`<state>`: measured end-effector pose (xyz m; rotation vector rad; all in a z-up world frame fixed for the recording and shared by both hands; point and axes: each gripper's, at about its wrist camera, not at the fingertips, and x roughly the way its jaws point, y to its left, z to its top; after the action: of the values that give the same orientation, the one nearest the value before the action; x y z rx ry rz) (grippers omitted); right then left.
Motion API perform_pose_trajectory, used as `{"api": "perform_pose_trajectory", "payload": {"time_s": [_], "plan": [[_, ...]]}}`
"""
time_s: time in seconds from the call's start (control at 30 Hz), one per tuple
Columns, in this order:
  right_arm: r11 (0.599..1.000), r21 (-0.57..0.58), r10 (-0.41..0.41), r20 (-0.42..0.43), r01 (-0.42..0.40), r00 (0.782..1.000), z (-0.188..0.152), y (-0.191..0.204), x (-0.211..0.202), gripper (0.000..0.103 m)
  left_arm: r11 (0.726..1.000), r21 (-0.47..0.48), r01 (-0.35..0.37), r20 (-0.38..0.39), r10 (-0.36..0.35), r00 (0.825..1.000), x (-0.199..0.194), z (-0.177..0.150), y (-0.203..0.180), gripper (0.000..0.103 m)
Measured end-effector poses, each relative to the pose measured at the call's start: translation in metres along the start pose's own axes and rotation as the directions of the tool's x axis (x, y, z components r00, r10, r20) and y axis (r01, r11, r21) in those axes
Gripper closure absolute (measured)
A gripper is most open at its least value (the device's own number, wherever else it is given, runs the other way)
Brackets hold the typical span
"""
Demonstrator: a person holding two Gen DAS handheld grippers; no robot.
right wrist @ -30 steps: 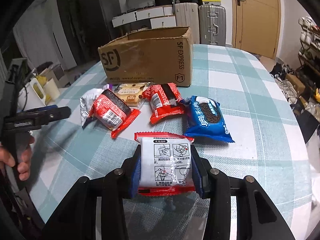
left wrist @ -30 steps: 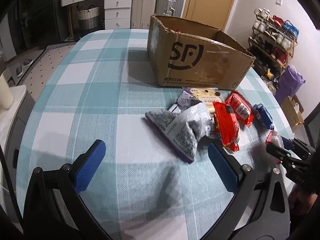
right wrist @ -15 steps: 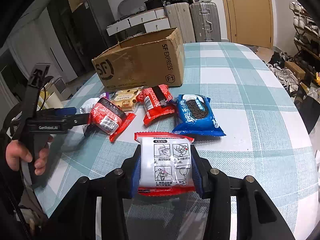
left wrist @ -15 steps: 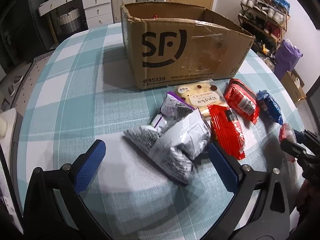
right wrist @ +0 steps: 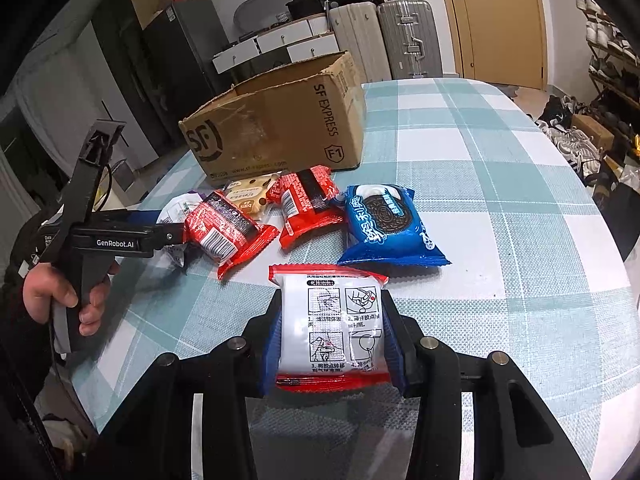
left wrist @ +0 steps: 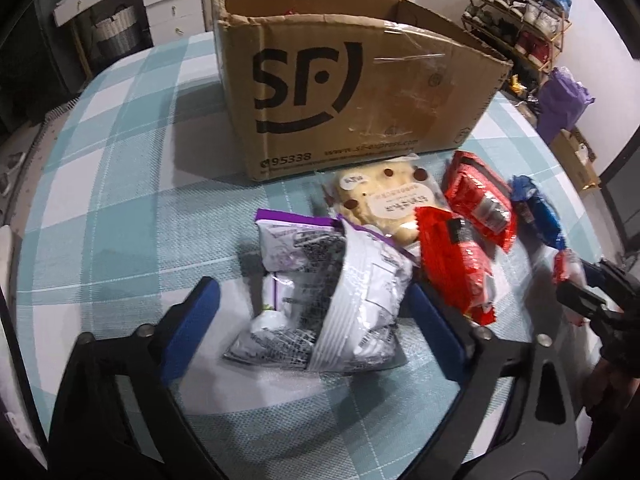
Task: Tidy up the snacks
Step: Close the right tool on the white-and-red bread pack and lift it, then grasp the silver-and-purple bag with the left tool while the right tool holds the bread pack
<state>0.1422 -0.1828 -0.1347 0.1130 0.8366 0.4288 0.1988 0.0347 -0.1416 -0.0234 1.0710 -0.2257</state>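
With snacks spread on the checked tablecloth [right wrist: 500, 184] in front of the cardboard box [left wrist: 352, 92], looks like the gathering step: one packet already lifted, a second about to be taken, neither yet dropped in. Right gripper [right wrist: 332, 344], low in the middle of its own frame, pinched on a white packet with red ends [right wrist: 332, 328], blue pads pressing both long sides, packet level and apparently raised off the cloth. Left gripper [left wrist: 316, 320], at the bottom of its frame, spread wide around a crumpled silver and purple bag [left wrist: 332, 292]; right finger at or nearly at the bag's edge, left finger clear of it, nothing gripped. Beyond that bag, toward the upper middle: a pale cookie packet [left wrist: 384, 200] just short of the box wall, a red packet [left wrist: 452, 264] overlapping it, another red packet [left wrist: 480, 200] to its right, and a blue cookie packet [right wrist: 388, 224] right of that, well clear of the box. Next move, probably: squeeze the left fingers shut on the silver bag, low enough to catch its bulk rather than loose film, then carry both loads up and over the box's rim at the upper part of the frame. Worth minding: soft, slippery bag, likely to fold or slide under a shallow pinch, and the red packet lying close beside it.
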Motion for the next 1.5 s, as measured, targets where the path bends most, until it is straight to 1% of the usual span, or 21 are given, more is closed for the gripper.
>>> {"api": "perform_pose_trajectory", "payload": {"time_s": [0.03, 0.1, 0.13, 0.17, 0.23, 0.3, 0.43, 0.47, 0.57, 0.7, 0.9, 0.97, 1.17, 1.23, 1.5], "plan": [[1.0, 0.0, 0.001, -0.001, -0.001, 1.0, 0.0, 0.0, 0.0, 0.06, 1.0, -0.001, 0.019, -0.001, -0.019, 1.0, 0.0, 0.0, 0.0, 0.021], [1.0, 0.0, 0.001, -0.002, -0.001, 1.0, 0.0, 0.0, 0.0, 0.06, 0.998, -0.006, 0.058, 0.0, -0.058, 0.998, 0.0, 0.001, 0.001, 0.037], [1.0, 0.0, 0.002, -0.002, -0.002, 1.0, 0.0, 0.0, 0.001, 0.06, 0.998, -0.015, 0.067, 0.012, -0.067, 0.998, -0.003, -0.002, 0.005, 0.039], [1.0, -0.001, 0.006, -0.004, -0.006, 1.0, 0.0, 0.0, 0.001, 0.06, 0.995, -0.037, 0.093, 0.024, -0.092, 0.995, -0.003, -0.003, 0.009, 0.045], [1.0, 0.006, 0.009, -0.015, -0.009, 1.0, -0.001, -0.002, 0.004, 0.06, 0.99, -0.065, 0.123, 0.05, -0.12, 0.992, -0.006, -0.009, 0.015, 0.049], [1.0, 0.013, 0.008, -0.015, -0.008, 1.0, 0.0, -0.004, 0.004, 0.06, 0.988, -0.067, 0.138, 0.063, -0.134, 0.989, -0.009, -0.014, 0.018, 0.051], [1.0, 0.002, -0.007, -0.015, 0.007, 1.0, -0.001, -0.001, 0.003, 0.06, 0.989, -0.055, 0.14, 0.079, -0.135, 0.988, -0.02, -0.027, 0.02, 0.054], [1.0, -0.001, -0.009, -0.015, 0.009, 1.0, -0.002, 0.001, 0.002, 0.06, 0.989, -0.051, 0.137, 0.073, -0.134, 0.988, -0.021, -0.029, 0.02, 0.054], [1.0, -0.011, -0.009, -0.009, 0.009, 1.0, -0.003, 0.006, -0.001, 0.06, 0.99, -0.06, 0.129, 0.08, -0.124, 0.989, -0.026, -0.035, 0.025, 0.054], [1.0, -0.027, -0.013, -0.002, 0.013, 1.0, -0.001, 0.012, -0.006, 0.06, 0.988, -0.098, 0.119, 0.104, -0.109, 0.989, -0.035, -0.043, 0.033, 0.054], [1.0, -0.017, 0.001, 0.015, 0.0, 1.0, 0.004, 0.016, -0.016, 0.059, 0.986, -0.103, 0.133, 0.131, -0.119, 0.984, -0.053, -0.051, 0.031, 0.054], [1.0, -0.018, 0.004, 0.02, -0.004, 1.0, 0.006, 0.019, -0.019, 0.059, 0.987, -0.101, 0.127, 0.148, -0.111, 0.983, -0.061, -0.052, 0.031, 0.054], [0.999, -0.04, 0.027, 0.044, -0.025, 0.999, 0.017, 0.033, -0.03, 0.059, 0.989, -0.064, 0.131, 0.198, -0.116, 0.973, -0.087, -0.051, 0.018, 0.054], [0.998, -0.043, 0.036, 0.051, -0.034, 0.998, 0.02, 0.037, -0.033, 0.059, 0.987, -0.06, 0.149, 0.214, -0.133, 0.968, -0.097, -0.05, 0.014, 0.054], [0.995, -0.065, 0.08, 0.089, -0.074, 0.993, 0.044, 0.055, -0.044, 0.059, 0.985, -0.02, 0.17, 0.284, -0.158, 0.946, -0.134, -0.04, -0.004, 0.054]]}}
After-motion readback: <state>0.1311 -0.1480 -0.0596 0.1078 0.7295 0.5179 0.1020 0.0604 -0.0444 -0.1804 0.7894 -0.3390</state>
